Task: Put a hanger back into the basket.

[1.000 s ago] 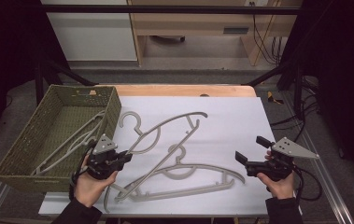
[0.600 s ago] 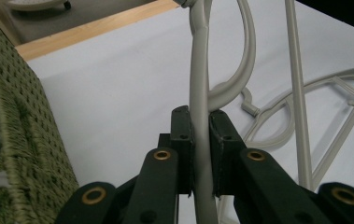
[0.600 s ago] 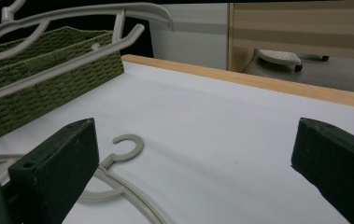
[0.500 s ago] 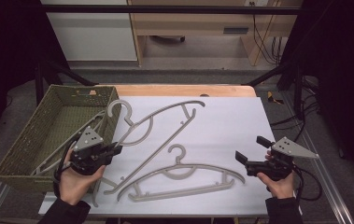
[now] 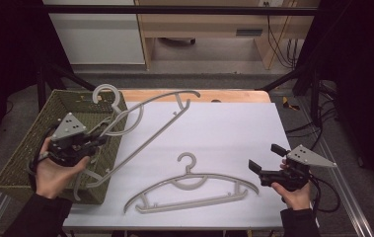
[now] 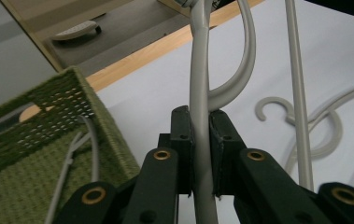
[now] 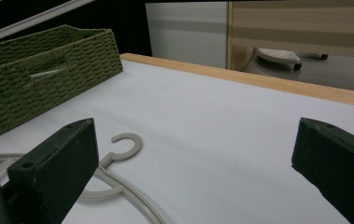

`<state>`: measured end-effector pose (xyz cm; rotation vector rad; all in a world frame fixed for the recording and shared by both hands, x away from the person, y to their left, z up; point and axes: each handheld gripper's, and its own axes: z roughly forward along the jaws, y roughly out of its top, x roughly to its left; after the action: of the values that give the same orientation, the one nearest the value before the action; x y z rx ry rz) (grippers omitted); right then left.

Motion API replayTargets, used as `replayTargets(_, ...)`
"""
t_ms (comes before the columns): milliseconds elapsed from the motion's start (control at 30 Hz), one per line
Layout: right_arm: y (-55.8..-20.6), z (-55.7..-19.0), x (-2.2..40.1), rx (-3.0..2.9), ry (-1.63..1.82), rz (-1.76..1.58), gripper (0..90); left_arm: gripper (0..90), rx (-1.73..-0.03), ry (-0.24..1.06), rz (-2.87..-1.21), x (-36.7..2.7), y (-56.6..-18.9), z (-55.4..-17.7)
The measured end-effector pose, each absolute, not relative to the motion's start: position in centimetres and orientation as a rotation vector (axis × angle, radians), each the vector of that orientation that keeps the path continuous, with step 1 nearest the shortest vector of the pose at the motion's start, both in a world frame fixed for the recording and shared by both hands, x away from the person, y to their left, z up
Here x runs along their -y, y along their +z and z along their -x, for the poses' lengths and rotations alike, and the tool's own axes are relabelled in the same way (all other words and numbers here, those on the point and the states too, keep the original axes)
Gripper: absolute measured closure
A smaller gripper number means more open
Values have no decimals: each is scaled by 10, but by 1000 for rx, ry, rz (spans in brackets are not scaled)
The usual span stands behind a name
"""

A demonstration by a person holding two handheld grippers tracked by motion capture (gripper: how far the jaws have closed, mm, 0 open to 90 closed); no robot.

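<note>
Left gripper [image 5: 98,139] at the near left is clamped on a thin grey plastic clothes hanger [image 5: 145,129], its pads pinching the hanger's shoulder bar just below where the hook's stem branches off, as the left gripper view [image 6: 201,154] shows plainly. That hanger hangs tilted in the air, its hook [image 5: 104,94] over the far rim of the olive-green woven basket [image 5: 12,170] and its long bar reaching out over the white table [image 5: 234,126]. At the near right, the right gripper [image 5: 263,163] hovers with its jaws spread wide and nothing between them. Between the two hands, a second grey plastic hanger [image 5: 194,190] lies flat on the white surface, hook pointing far. Inside the basket another hanger's thin bars [image 6: 83,140] can be made out.

Such a hanger is probably light and stiff but slick, and its length gives it leverage, so held near one end it may swivel in the pads. A grip close to the hook's stem, near the balance point, seems the safest hold; the narrow bar leaves little pad contact.
</note>
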<state>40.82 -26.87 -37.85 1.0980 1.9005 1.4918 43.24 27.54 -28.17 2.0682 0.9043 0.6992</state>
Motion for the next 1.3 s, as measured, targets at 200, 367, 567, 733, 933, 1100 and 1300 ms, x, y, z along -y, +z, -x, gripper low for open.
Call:
replayTargets(200,-378,-409,268,-1899,1496,-1102,9,818,-935,744,-2074,-302,-276,-445)
replayTargets(367,-378,-408,270,-1896,1494,-1103,9,818,-956,781,-2079,-323,-277,-451)
replayTargets(567,-379,-409,268,-1905,1486,-1102,9,818,-948,814,-2069,-347,-281,-457)
replayTargets(733,-380,-410,268,-1904,1482,-1104,9,818,-1003,843,-2076,-366,-288,-463)
replayTargets(933,-381,-410,268,-1909,1481,-1107,9,818,-1046,863,-2085,-386,-297,-468)
replayTargets(1100,-382,-411,267,-1911,1477,-1113,9,818,-1085,879,-2079,-403,-301,-472)
replayTargets(1300,-382,-411,268,-1910,1475,-1118,9,818,-1126,922,-2053,-428,-306,-473)
